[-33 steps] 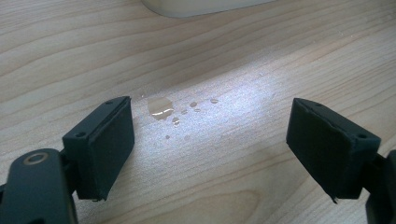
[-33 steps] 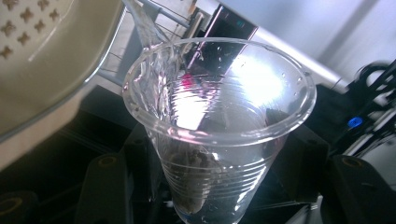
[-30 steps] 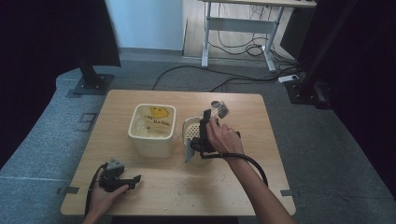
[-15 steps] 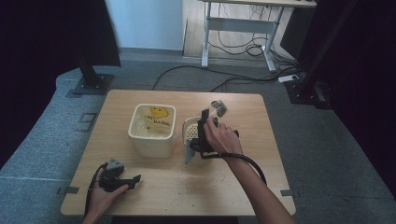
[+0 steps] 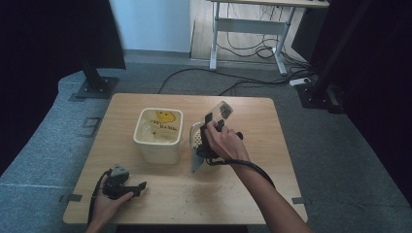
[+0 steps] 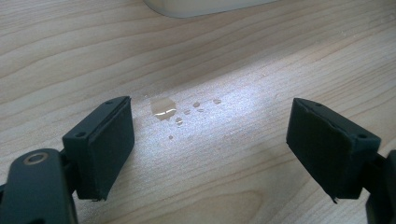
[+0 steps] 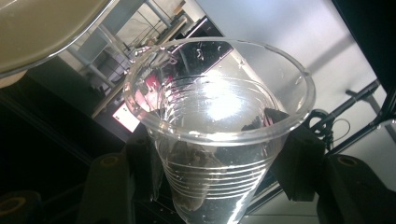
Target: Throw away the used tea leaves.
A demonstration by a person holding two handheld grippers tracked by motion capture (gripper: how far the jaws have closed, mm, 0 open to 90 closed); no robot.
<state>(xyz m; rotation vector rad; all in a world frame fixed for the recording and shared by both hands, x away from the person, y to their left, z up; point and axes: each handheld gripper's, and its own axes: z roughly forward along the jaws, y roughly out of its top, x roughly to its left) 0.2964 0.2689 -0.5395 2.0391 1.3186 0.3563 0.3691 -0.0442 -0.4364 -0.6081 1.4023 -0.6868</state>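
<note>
On the left side of the wooden table (image 5: 243,194), near its front edge, the person's left hand (image 5: 104,206) rests on the wood and holds the left gripper (image 5: 138,187), which lies low and points to the right. In the left gripper view its two black jaws stand wide apart with nothing between them, just above the table surface, where some small drops of water (image 6: 163,108) lie between the jaws and a little ahead of them. Further right, near the middle of the table, stands a cream square bucket (image 5: 159,133) with a yellow smiling face printed inside; its lower edge also appears at the top of the left gripper view. Just to the right of the bucket, the right hand (image 5: 226,143) holds the right gripper (image 5: 218,114) raised above the table and pointing away from the person. Its jaws have just been closing, and they pinch a clear plastic cup (image 7: 219,135) from both sides, one black pad pressing on each side of the ribbed wall. In the high view the cup sticks out tilted at the far end of the gripper, beside the right rim of the bucket. In the right gripper view the cup's mouth faces the camera, and the cream rim of the bucket is at the upper left corner.
</note>
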